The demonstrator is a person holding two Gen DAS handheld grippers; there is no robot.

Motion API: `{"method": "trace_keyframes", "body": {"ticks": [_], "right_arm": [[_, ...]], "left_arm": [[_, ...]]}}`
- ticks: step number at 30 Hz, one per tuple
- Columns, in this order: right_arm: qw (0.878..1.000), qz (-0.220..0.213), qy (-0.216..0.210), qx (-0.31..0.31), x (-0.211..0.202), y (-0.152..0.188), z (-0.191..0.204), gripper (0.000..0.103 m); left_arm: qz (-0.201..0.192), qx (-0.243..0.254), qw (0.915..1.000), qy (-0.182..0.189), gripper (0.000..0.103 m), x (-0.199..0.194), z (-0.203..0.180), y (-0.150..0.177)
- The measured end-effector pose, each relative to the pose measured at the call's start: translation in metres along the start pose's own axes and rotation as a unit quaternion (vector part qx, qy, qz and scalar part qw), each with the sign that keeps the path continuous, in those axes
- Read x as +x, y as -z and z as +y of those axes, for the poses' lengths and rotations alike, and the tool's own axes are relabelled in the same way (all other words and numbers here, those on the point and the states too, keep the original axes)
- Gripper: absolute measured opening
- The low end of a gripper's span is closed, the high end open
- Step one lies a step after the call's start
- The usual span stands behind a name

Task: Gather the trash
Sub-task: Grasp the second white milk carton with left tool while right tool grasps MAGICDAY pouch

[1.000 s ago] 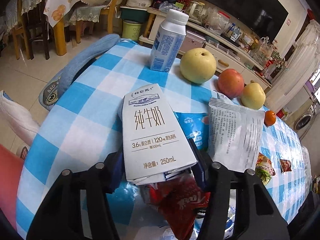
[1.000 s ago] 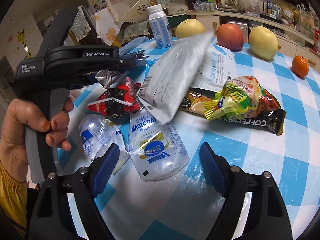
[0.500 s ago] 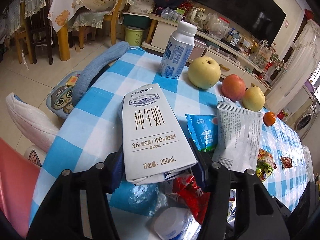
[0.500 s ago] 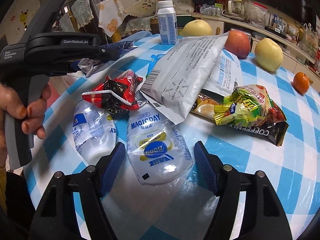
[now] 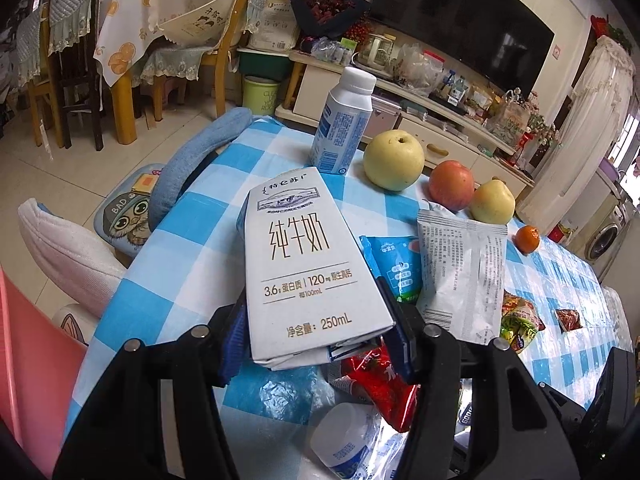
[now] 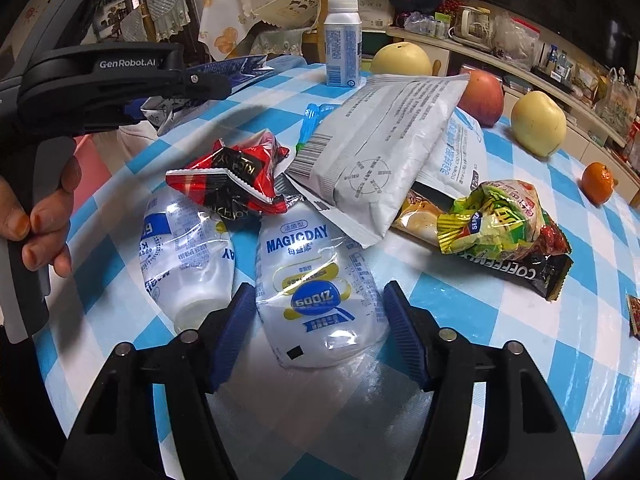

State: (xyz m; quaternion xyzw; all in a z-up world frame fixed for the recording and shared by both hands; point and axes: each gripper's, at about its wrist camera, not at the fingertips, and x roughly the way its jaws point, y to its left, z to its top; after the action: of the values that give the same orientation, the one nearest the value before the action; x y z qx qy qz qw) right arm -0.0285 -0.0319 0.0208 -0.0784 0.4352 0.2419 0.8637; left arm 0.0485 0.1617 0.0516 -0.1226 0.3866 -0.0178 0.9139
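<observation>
Left wrist view: the left tongs [image 5: 316, 336] pinch a flattened white milk carton [image 5: 304, 268] between their blue pads, held clear above the table [image 5: 192, 232].
Left tongs from the right wrist view: they [image 6: 208, 80] show in profile at upper left, gripped by a hand [image 6: 44, 216]; a crumpled end of the carton [image 6: 168, 110] sticks out beneath them.
Right tongs: the right tongs [image 6: 318, 322] sit low over the table, jaws closing, with the MAGICDAY pouch [image 6: 316, 280] lying between the pads. Whether the pads touch it yet cannot be told; a slight gap seems to remain on each side.
Trash near the right tongs: a second clear pouch [image 6: 184, 256] lies just beside the first, on its left. A red and black wrapper [image 6: 236, 176] rests across the tops of both.
Trash further back: a grey-white packet [image 6: 376, 156] leans over a white sachet [image 6: 456, 152]. A yellow-green crumpled wrapper [image 6: 496, 216] sits on a black coffee sachet [image 6: 520, 268].
Not trash, far edge of table: an upright white and blue bottle [image 6: 344, 48], a yellow pear [image 6: 400, 60], a red apple [image 6: 484, 96], a second yellow fruit [image 6: 538, 120] and a small orange [image 6: 598, 176].
Table cover: blue and white check cloth under clear film.
</observation>
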Motion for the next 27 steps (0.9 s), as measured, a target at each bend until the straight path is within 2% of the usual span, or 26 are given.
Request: {"method": "trace_keyframes", "body": {"ticks": [8, 14, 19, 27], "right_arm": [[1.000, 0.001, 0.005, -0.009, -0.003, 0.005, 0.003, 0.065], [1.000, 0.007, 0.001, 0.006, -0.009, 0.010, -0.003, 0.065], [0.998, 0.002, -0.031, 0.052, -0.022, 0.016, -0.015, 0.064], [0.989, -0.005, -0.085, 0.124, -0.037, 0.027, -0.021, 0.064]], "left_arm": [[-0.021, 0.000, 0.9998, -0.002, 0.059, -0.014, 0.006, 0.003], [-0.030, 0.014, 0.9994, -0.009, 0.059, -0.023, 0.004, 0.008], [-0.045, 0.029, 0.9985, -0.013, 0.059, -0.040, 0.002, 0.013], [-0.062, 0.053, 0.9963, -0.027, 0.059, -0.063, 0.004, 0.021]]}}
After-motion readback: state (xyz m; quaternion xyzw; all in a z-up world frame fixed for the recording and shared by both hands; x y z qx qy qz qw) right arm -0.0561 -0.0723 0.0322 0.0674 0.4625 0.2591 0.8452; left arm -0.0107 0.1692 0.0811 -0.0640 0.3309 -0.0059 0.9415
